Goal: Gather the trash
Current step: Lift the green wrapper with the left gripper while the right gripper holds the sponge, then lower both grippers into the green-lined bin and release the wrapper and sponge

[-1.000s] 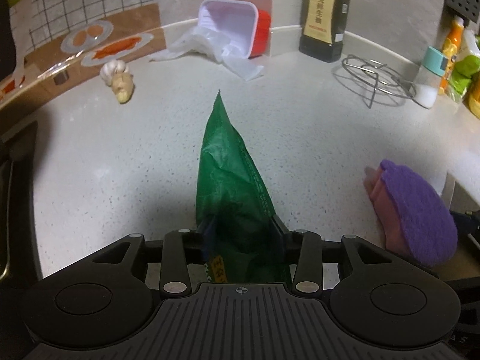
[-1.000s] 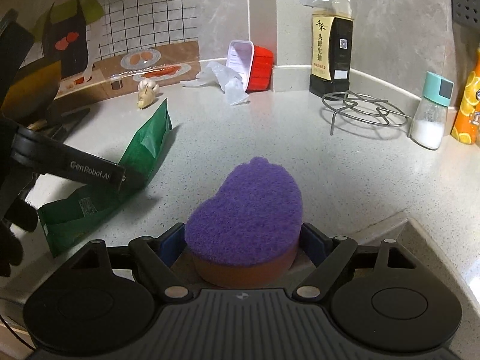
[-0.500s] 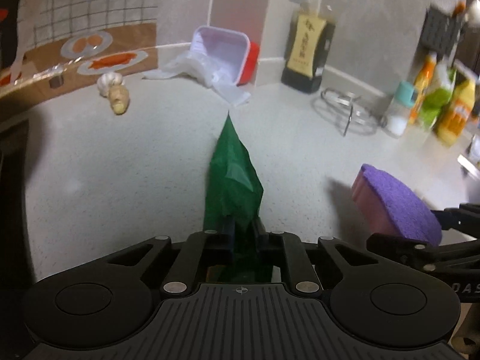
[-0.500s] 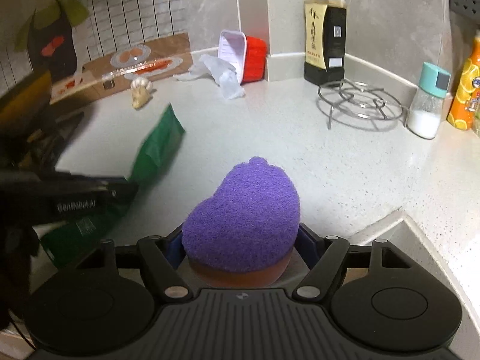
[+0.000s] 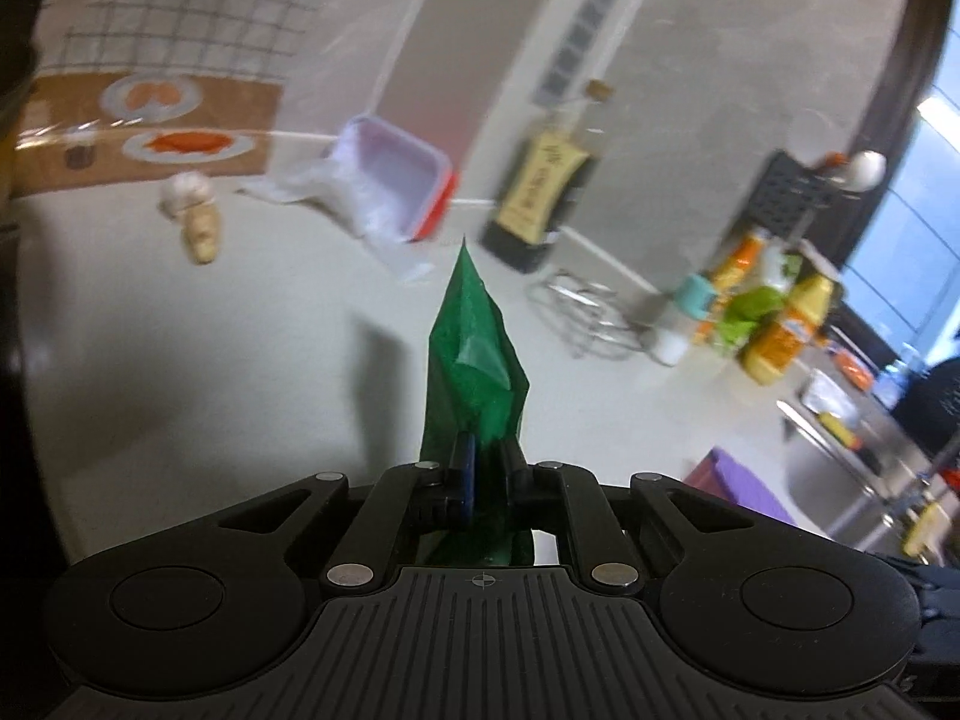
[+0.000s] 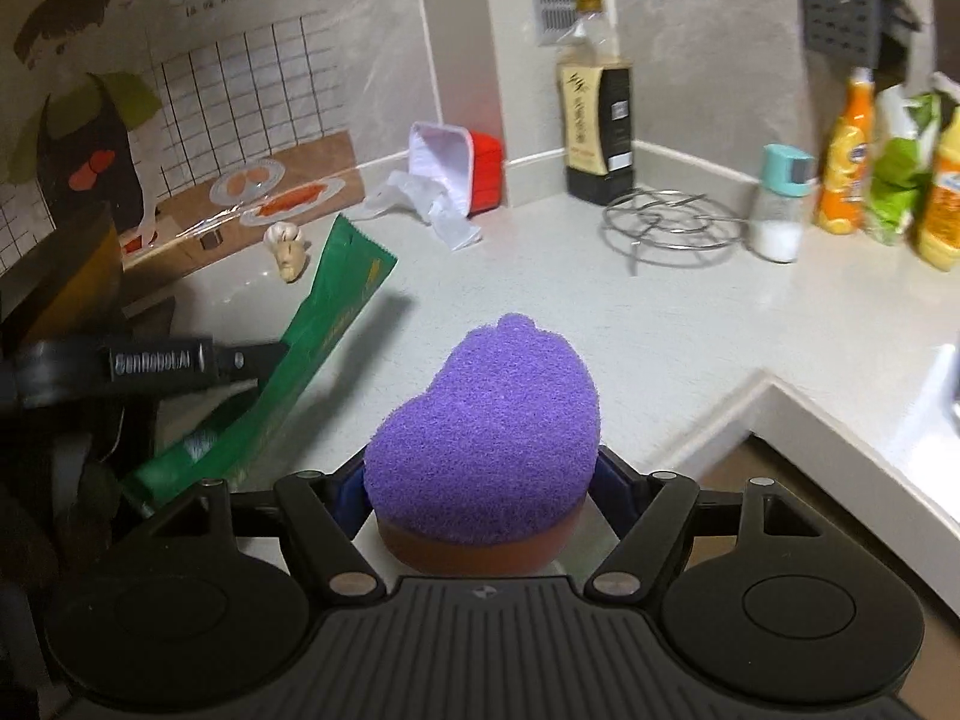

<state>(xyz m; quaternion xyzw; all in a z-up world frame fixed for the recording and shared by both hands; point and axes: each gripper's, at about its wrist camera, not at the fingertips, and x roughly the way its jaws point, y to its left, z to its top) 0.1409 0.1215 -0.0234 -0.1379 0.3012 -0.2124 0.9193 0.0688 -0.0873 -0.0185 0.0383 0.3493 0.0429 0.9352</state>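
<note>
Just in front of the soy sauce bottle [image 6: 597, 120], across the pale counter [image 6: 540, 276], most of the trash still waits: an overturned red tub [image 6: 462, 162] lies on its side left of the bottle, with a crumpled clear plastic bag [image 6: 420, 198] spilling from it. Further left of the bottle sit garlic and a knob of ginger [image 6: 288, 252], which look like food rather than rubbish.

The left gripper [image 5: 483, 450] is closing, its jaws pinched tight on a green wrapper [image 5: 474, 348]; the wrapper sticks up clear of the counter, near the viewer's side of the bottle, so it seems picked up for disposal. A thin, limp film needs that narrow pinch to avoid slipping.

The right gripper [image 6: 480, 468] stands wide, its jaws pressed against the sides of a purple sponge [image 6: 489, 420], held above the counter edge well in front of the bottle, probably for wiping later.

A wire trivet [image 6: 672, 222] rests just right of the bottle.
</note>
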